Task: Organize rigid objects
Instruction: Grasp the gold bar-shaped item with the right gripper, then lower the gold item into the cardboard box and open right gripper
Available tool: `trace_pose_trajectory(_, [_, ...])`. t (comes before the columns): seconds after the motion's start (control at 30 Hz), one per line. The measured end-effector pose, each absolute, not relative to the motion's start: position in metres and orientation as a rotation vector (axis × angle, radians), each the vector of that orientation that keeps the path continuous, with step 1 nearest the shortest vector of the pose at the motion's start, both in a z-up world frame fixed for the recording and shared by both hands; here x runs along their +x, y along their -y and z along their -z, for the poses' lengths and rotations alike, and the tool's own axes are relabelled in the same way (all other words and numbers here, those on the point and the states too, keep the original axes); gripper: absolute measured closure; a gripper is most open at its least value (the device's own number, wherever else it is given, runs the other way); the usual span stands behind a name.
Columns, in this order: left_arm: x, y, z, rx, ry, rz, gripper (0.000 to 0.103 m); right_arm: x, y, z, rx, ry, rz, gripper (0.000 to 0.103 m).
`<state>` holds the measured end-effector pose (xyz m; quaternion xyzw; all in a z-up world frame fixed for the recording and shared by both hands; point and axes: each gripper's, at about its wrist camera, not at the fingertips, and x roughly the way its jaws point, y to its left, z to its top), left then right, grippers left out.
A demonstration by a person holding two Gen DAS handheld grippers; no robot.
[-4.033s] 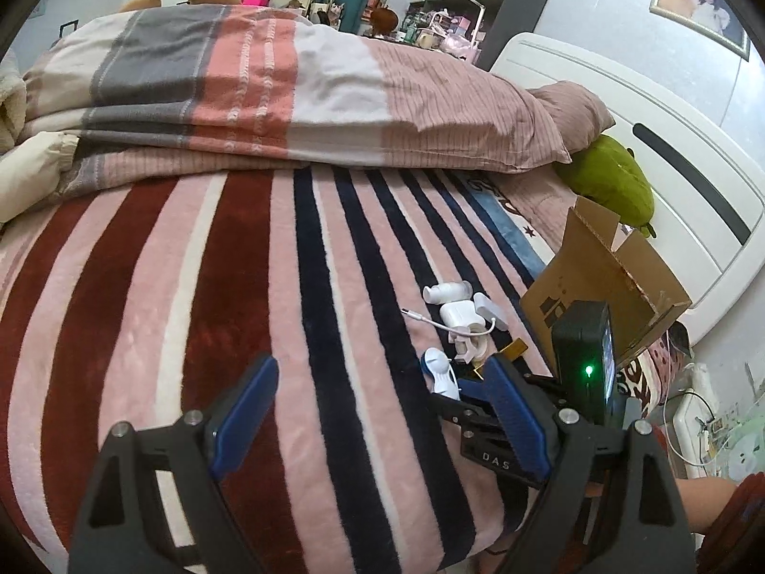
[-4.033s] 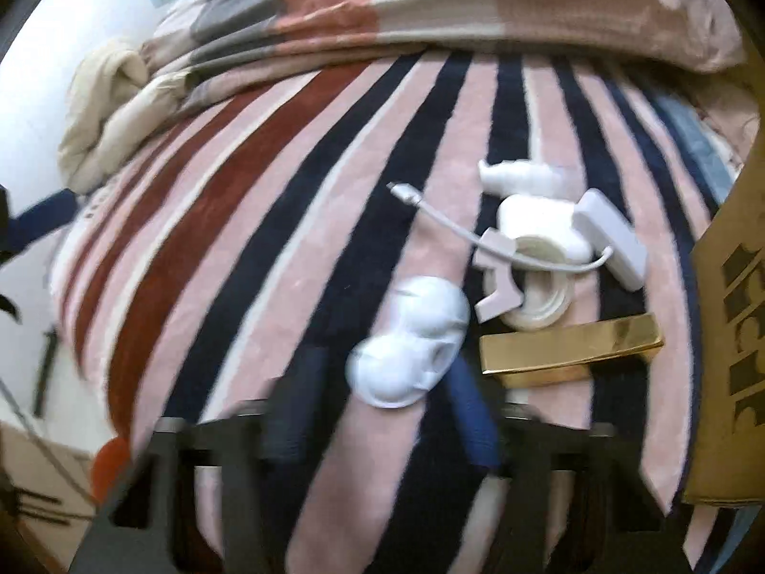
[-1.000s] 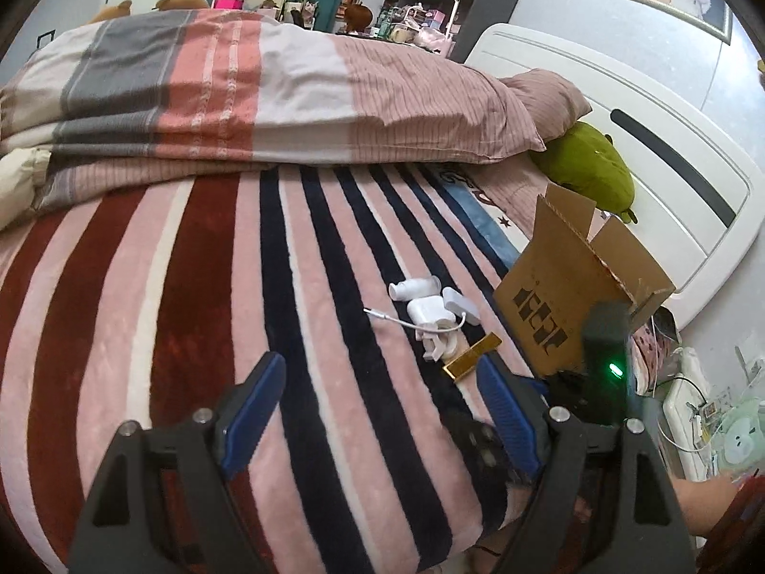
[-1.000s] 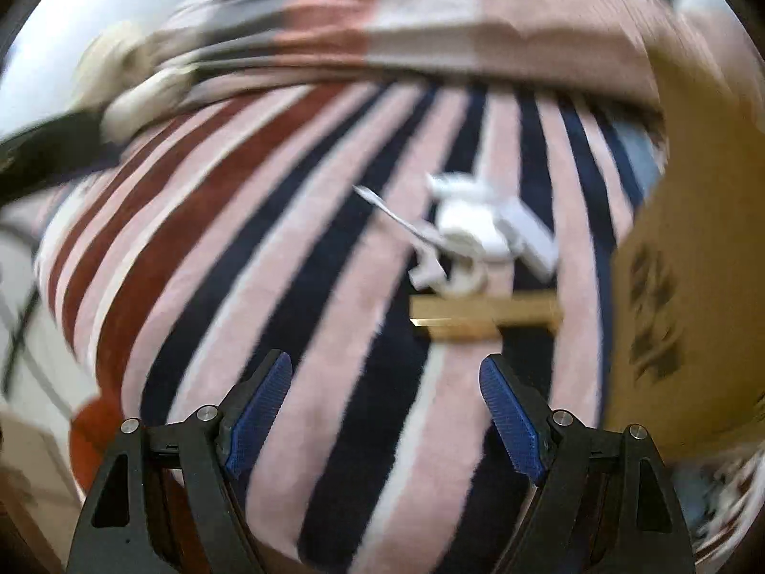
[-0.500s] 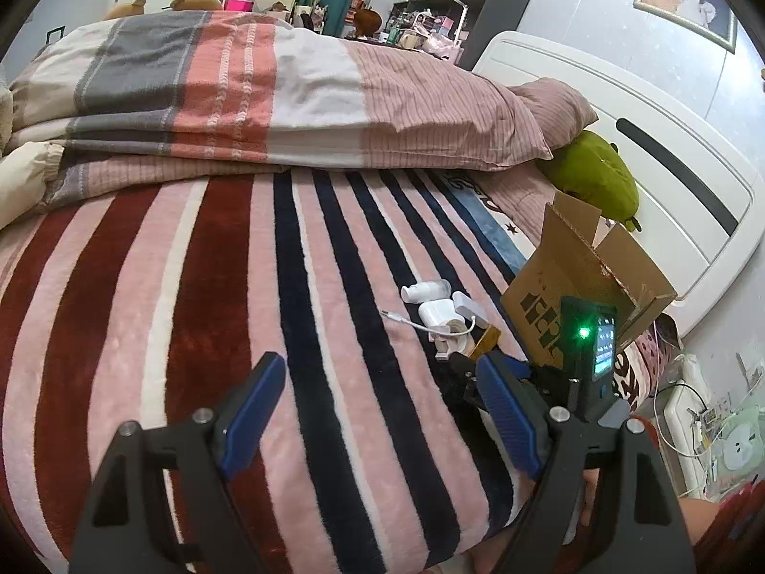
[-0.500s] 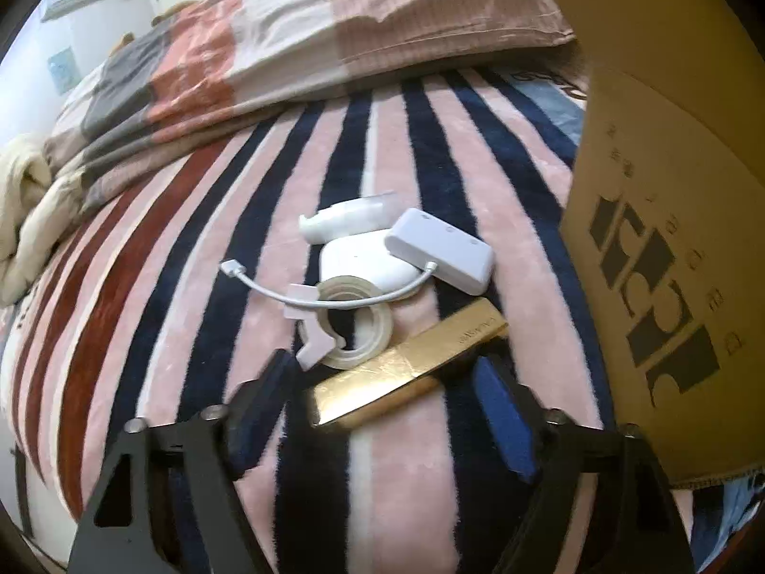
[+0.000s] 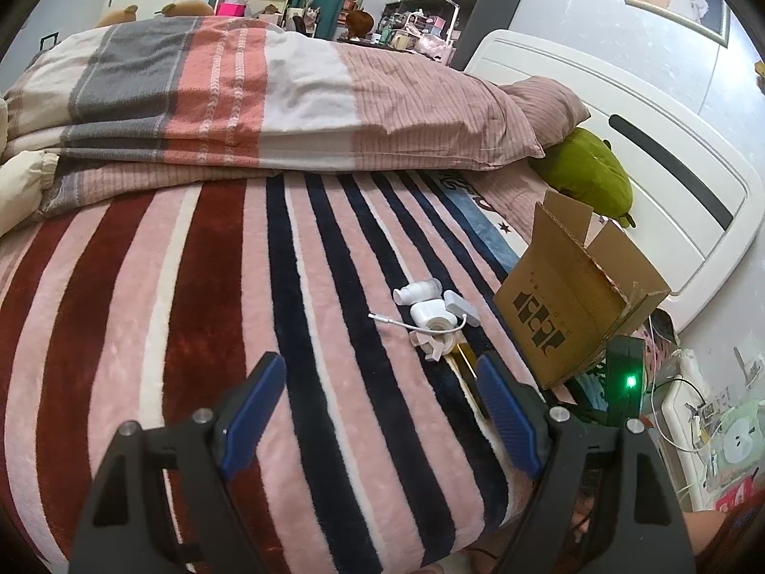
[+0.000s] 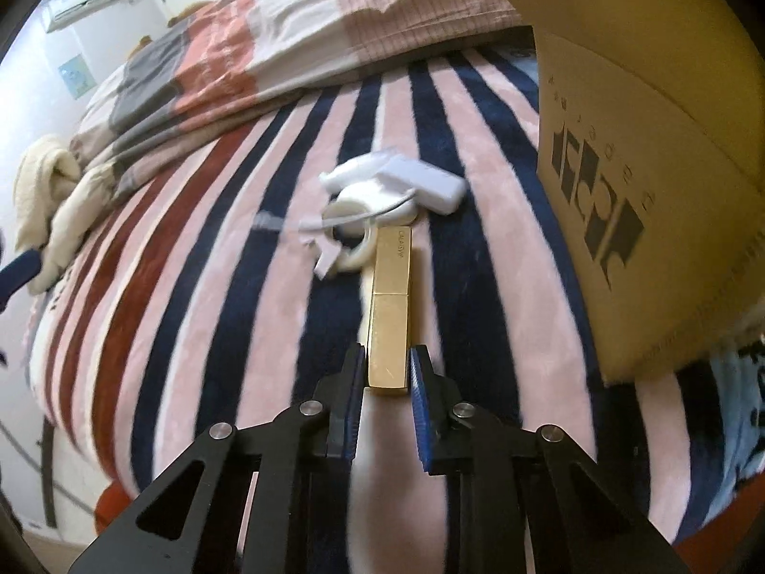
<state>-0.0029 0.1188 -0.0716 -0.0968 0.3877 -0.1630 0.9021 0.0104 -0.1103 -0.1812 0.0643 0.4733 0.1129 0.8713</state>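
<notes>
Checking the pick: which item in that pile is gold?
The long gold bar, clamped in the right gripper; the adapter and tape roll are white.

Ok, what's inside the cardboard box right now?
Cannot tell. The cardboard box stands open-topped on the striped blanket, but both views show only its outer walls and flaps; the inside is hidden. The gold case is outside it, in the right tongs.

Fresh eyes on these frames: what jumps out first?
The right tongs shut on the near end of a gold bar-shaped box lying on the striped blanket. Right beside it stands an open cardboard box; white gadgets cluster just beyond the gold box.
</notes>
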Motion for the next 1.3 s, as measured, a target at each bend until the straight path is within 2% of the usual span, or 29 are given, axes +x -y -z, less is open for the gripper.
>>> trace_pose_trajectory(0.07, [-0.003,-0.119,0.072,-0.201,-0.802,0.334,0.023,0.008,0.107,0.181,0.085,-0.991,-0.217,0.089])
trace_pose_trajectory(0.17, [-0.004,-0.118,0.071,-0.201,-0.802,0.339,0.023,0.015,0.105,0.183,0.079,-0.969,-0.187,0.077])
trace_pose_trajectory(0.23, [-0.005,-0.119,0.072,-0.198,-0.804,0.337,0.023,0.024,0.103,0.187,0.086,-0.965,-0.185,0.077])
trace_pose_trajectory(0.27, [-0.005,-0.119,0.072,-0.2,-0.805,0.337,0.023,0.027,0.101,0.188,0.08,-0.961,-0.186,0.078])
trace_pose_trajectory(0.3, [-0.005,-0.12,0.072,-0.203,-0.806,0.339,0.023,0.029,0.099,0.189,0.059,-0.947,-0.188,0.086])
trace_pose_trajectory(0.33, [-0.005,-0.12,0.073,-0.208,-0.807,0.344,0.023,0.029,0.098,0.189,0.035,-0.934,-0.186,0.089])
trace_pose_trajectory(0.5, [0.0,-0.115,0.071,-0.223,-0.806,0.385,0.023,0.016,0.091,0.171,-0.015,-0.889,-0.262,0.09])
trace_pose_trajectory(0.8, [0.03,-0.085,0.044,-0.267,-0.783,0.552,0.024,0.004,0.053,0.079,-0.126,-0.776,-0.652,0.09])
trace_pose_trajectory(0.83, [0.035,-0.08,0.04,-0.27,-0.778,0.571,0.026,0.005,0.051,0.068,-0.138,-0.765,-0.683,0.09])
trace_pose_trajectory(1.0, [0.064,-0.047,0.02,-0.278,-0.79,0.646,0.055,0.015,0.068,0.034,-0.154,-0.732,-0.718,0.09])
trace_pose_trajectory(1.07, [0.075,-0.031,0.015,-0.262,-0.797,0.665,0.06,0.019,0.083,0.024,-0.157,-0.714,-0.706,0.09])
trace_pose_trajectory(1.3, [0.118,0.051,0.006,-0.21,-0.853,0.751,0.062,0.039,0.153,0.01,-0.134,-0.695,-0.629,0.09])
